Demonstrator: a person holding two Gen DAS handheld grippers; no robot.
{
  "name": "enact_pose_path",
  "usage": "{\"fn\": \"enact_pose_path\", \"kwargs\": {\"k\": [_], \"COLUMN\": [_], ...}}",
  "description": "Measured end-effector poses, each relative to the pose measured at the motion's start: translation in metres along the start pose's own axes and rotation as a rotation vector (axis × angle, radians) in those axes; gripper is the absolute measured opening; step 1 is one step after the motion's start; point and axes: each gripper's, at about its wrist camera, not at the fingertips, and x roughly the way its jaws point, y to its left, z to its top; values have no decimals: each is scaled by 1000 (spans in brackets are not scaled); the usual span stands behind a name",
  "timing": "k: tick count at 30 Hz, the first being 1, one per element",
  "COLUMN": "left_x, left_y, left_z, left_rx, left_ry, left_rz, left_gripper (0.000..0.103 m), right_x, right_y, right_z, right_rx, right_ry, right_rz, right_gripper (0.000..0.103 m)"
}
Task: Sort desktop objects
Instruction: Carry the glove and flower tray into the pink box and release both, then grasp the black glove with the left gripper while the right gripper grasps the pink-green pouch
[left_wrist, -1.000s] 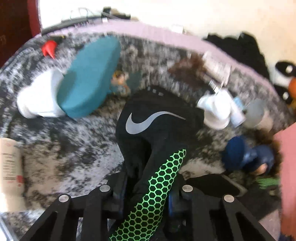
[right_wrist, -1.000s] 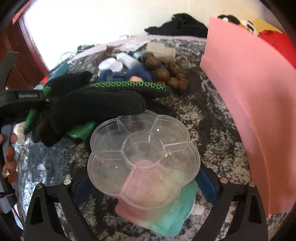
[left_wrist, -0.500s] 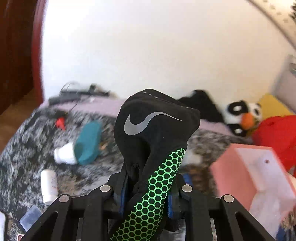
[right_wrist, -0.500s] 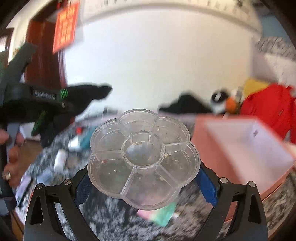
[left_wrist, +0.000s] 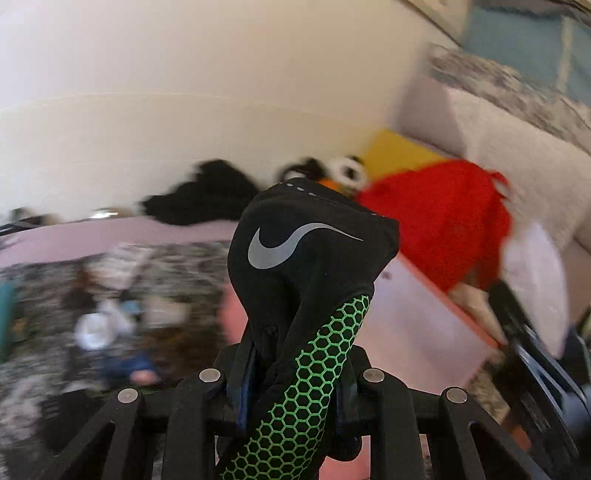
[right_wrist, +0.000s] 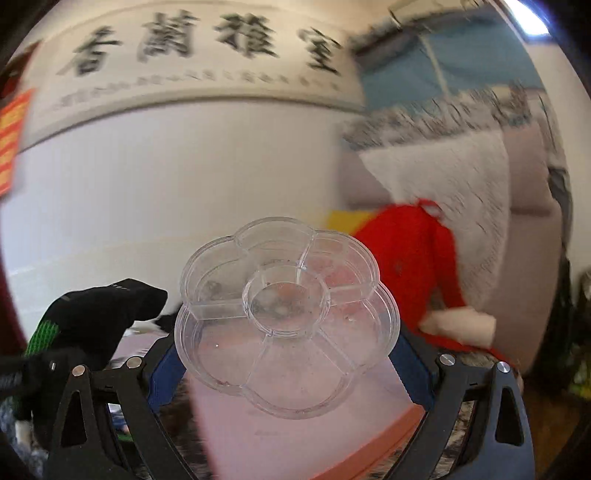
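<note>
My left gripper (left_wrist: 291, 373) is shut on a black glove (left_wrist: 306, 258) with a grey swoosh and green honeycomb print, held up in the air. The glove also shows at the left of the right wrist view (right_wrist: 99, 314). My right gripper (right_wrist: 288, 350) is shut on a clear flower-shaped divided tray (right_wrist: 288, 317), held level above a pink box (right_wrist: 295, 435). The pink box also lies ahead and right of the glove in the left wrist view (left_wrist: 417, 317).
A blurred clutter of small objects (left_wrist: 110, 317) lies on the grey mottled table at the left. A red garment (left_wrist: 439, 221), a penguin plush (left_wrist: 340, 170) and black cloth (left_wrist: 207, 199) lie behind the box. A white cushion (right_wrist: 454, 206) stands at the right.
Both grippers have lifted and swung right toward the pink box with the glove and tray still held. The table clutter has dropped to the lower left of the views.
</note>
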Motion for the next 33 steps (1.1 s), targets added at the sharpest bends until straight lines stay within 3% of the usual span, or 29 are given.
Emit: {"fn": "enact_pose_path", "kwargs": {"k": [2,4,5,7,11,13,18,21,25,27,31,33], "left_x": [16,37,43,48,47,37,19,10,-4,-9,-16,-12], "left_y": [-22,-38,-44,-44,-24,-4,61,108,160,177,205,214], "left_z": [0,-2,-4,-6,-5,-6,-19,-34,-60,-73,-100,-117], "left_rx": [17,25,26,22,-38,-85,-177,-242,-302,-328,-369,-376], "left_ry": [13,23,19,10,7,-4,23,78,172,198,250,288], "left_rz": [-51,-89,-59,-85,-92,-44,101,192,296,314,344,357], "left_gripper": [35,75,82,98,98,100,101,101,101,101,101,101], "right_x": [35,74,91,110,102,95,41,10,-12,-14,-6,2], "right_y": [-18,-33,-43,-60,-73,-67,-34,4,59,91,133,142], "right_z": [3,4,3,2,2,4,10,1,-42,-72,-123,-141], "right_rx": [20,42,72,137,158,147,62,-2,-74,-133,-181,-172], "right_ry": [110,248,315,374,307,281,176,149,259,360,560,632], "right_rz": [23,64,66,45,-28,-34,95,224,410,490,556,542], "right_gripper": [98,102,103,103,103,103,103,103,103,103,103,103]}}
